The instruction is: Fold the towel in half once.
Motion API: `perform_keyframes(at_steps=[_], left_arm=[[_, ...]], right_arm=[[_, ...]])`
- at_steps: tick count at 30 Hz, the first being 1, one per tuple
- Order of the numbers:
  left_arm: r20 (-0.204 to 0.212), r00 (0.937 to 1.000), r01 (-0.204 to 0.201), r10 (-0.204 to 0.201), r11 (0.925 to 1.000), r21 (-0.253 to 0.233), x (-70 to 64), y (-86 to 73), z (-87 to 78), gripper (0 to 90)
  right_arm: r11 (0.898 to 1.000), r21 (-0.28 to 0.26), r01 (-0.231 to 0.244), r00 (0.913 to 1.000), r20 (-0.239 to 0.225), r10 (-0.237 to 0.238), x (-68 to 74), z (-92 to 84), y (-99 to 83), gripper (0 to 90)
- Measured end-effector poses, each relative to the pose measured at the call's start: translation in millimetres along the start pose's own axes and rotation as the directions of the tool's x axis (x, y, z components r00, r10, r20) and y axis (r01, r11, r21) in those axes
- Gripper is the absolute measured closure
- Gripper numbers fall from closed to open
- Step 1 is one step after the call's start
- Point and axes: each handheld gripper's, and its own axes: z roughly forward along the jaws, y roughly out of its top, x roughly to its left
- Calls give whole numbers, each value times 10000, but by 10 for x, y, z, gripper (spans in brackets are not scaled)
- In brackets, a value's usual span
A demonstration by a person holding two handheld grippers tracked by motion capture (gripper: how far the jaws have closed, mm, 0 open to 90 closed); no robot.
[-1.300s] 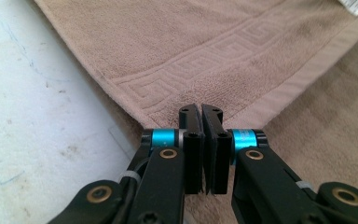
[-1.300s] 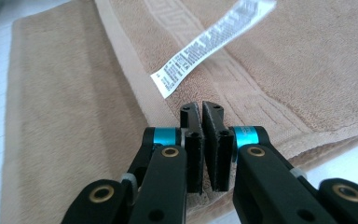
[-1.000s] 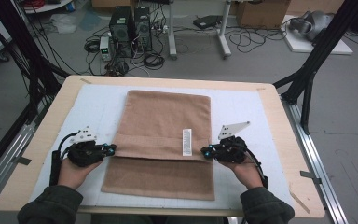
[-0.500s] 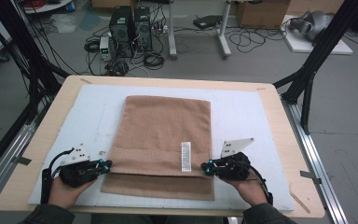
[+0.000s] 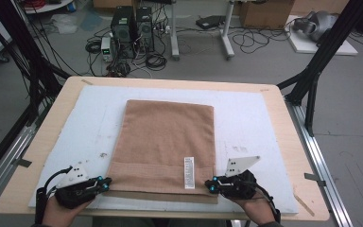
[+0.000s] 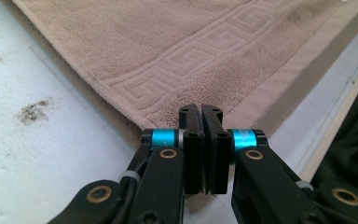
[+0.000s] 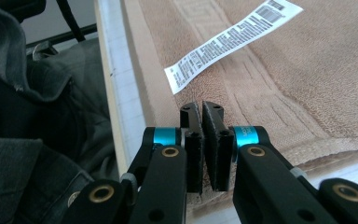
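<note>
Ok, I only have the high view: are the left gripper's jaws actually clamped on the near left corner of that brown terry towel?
Observer: Yes. In the left gripper view the left gripper is shut, with a corner of the brown terry towel pinched between its jaws.
Operator: And the right one?
Observer: The right gripper is shut on the towel's edge too, just short of the white printed care label.
Operator: Anything on the fabric I can't make out?
Observer: A woven Greek-key border runs along the hem.
</note>
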Motion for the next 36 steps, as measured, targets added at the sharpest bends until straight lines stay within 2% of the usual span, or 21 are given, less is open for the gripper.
perform_keyframes(at_steps=[2,5,9,11,13,17,20,22,25,26,28,30,32,36], left_arm=[[41,10000,-5,4,9999,137,-2,-37,28,869],[129,9997,225,-228,9994,244,10,-87,83,857],[189,9991,369,-373,9992,179,48,-96,82,735],[74,9991,423,-424,9990,122,67,-84,70,663],[83,9986,523,-524,9986,38,90,-75,71,631],[70,9983,575,-576,9983,74,109,-78,90,609],[79,9978,658,-660,9975,241,127,-103,123,583],[119,9970,763,-767,9965,347,140,-126,147,563],[124,9966,806,-810,9963,288,148,-149,153,588],[122,9970,760,-764,9967,270,152,-153,153,620],[472,9950,867,-882,9957,316,177,-152,158,719],[567,9950,813,-827,9963,275,162,-152,166,785],[612,9937,927,-939,9954,230,166,-159,165,800],[517,9936,990,-1000,9948,219,143,-149,158,815]], right_arm=[[9999,102,22,10000,-69,-21,0,24,-27,872],[9993,364,-76,9996,-262,85,-13,79,-73,863],[9988,358,-340,9983,-465,356,-75,76,-97,776],[9986,190,-494,9984,-261,499,-110,34,-88,713],[9983,48,-573,9983,-109,574,-146,5,-77,685],[9985,169,-515,9984,234,511,-181,17,-95,636],[9979,484,-424,9982,452,402,-193,56,-133,589],[9968,635,-479,9981,408,454,-208,90,-160,574],[9961,754,-463,9984,371,436,-199,152,-196,613],[9963,777,-367,9986,415,335,-192,171,-196,640],[9955,946,-63,9978,668,-1,-165,200,-178,684],[9941,1086,55,9970,756,-137,-173,201,-165,736],[9938,1103,99,9977,655,-172,-183,200,-164,806],[9932,1143,223,9993,266,-255,-235,184,-149,869]])
